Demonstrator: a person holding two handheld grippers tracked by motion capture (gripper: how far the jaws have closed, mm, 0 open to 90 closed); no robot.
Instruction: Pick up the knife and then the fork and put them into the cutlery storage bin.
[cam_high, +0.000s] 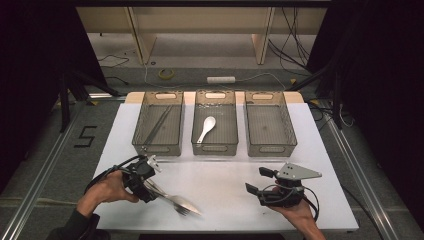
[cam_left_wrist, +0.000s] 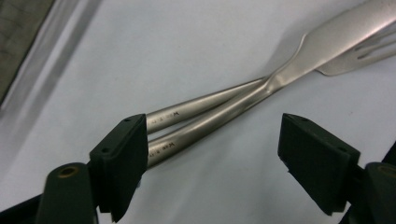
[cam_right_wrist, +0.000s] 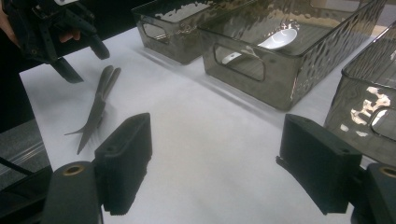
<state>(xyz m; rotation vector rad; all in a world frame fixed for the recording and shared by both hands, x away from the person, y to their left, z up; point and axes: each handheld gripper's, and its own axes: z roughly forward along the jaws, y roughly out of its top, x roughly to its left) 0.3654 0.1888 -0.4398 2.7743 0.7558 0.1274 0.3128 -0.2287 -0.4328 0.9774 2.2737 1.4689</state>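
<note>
Two forks (cam_high: 175, 201) lie crossed on bench (cam_high: 225, 175), near left. Left tongs (cam_left_wrist: 212, 154) open around both handles, not squeezing. Right tongs (cam_right_wrist: 215, 170) open, holding nothing, near right. Risk: tongs grab both forks together, or one slips out and drops.

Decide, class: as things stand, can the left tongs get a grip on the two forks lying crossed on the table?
Probably yes. The left tongs stand open around the handles of the two forks, one pad beside them, nothing else in between.
</note>
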